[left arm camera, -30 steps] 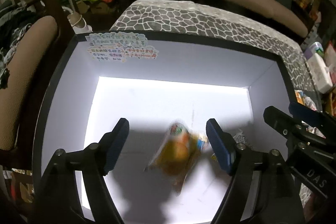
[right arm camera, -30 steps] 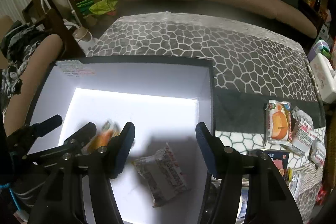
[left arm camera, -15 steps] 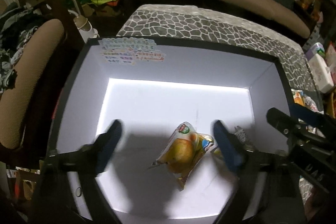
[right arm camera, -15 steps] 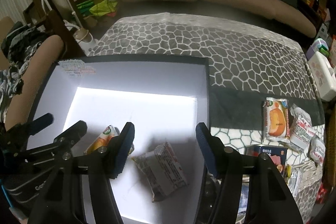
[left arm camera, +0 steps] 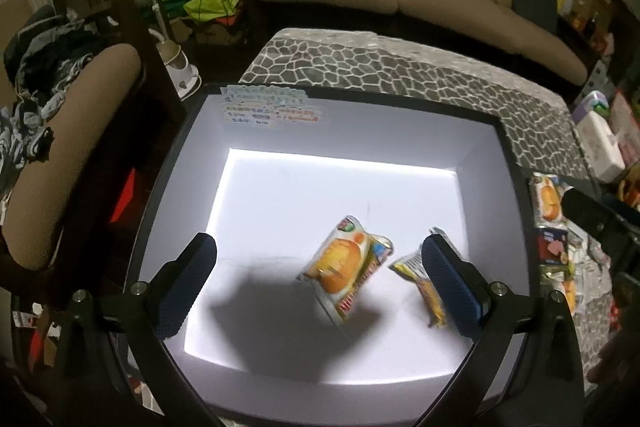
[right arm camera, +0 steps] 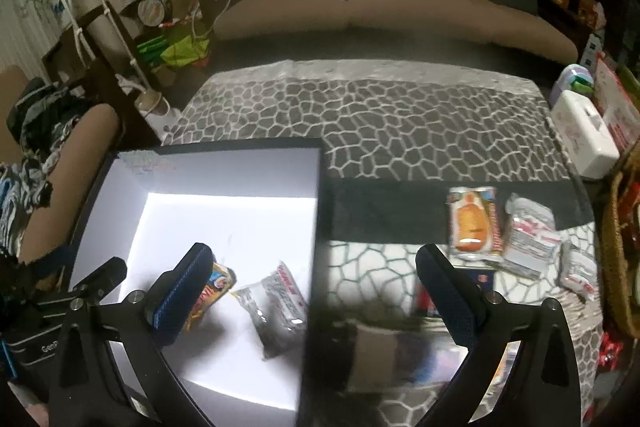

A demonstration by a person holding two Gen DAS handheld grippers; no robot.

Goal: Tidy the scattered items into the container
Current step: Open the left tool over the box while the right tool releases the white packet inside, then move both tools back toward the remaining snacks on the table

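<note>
Both the left gripper [left arm camera: 320, 283] and right gripper [right arm camera: 316, 291] hang with jaws apart, holding nothing. Two snack packets [left arm camera: 346, 269] lie inside the box [left arm camera: 400, 131]; more packets [right arm camera: 474, 223] sit on the tabletop [right arm camera: 400, 119] beside it

White box [left arm camera: 482, 163], orange packet [left arm camera: 344, 267], possibly silver packet [right arm camera: 276, 303].

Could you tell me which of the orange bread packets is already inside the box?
The tilted orange packet beside the silver packet in the box; the other orange packet lies outside on the table.
</note>
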